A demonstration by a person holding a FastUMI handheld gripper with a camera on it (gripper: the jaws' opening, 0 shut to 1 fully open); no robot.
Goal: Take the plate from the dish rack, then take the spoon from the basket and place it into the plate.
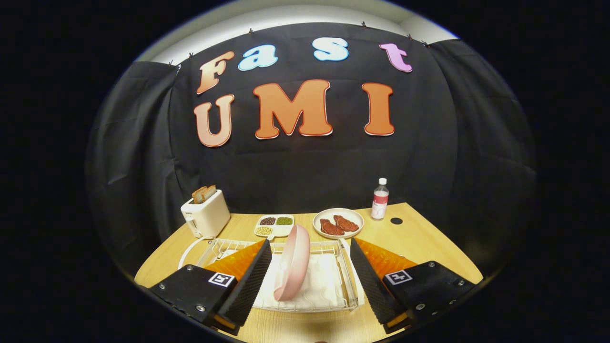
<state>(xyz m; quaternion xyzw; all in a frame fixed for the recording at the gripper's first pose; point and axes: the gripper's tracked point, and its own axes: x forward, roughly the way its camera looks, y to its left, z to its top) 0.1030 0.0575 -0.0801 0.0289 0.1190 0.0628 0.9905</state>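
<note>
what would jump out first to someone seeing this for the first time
The pink plate standing on edge in the white dish rack draws the eye first, right between the open gripper's fingers, which flank it without touching. Beyond the rack, a white plate of two reddish meat pieces sits near a bottle, and a cream toaster with bread sticking up stands at the table's far left.

Nothing legible; coded square markers (222, 279) on the claw's (310, 245) spread fingers (248, 281).
</note>
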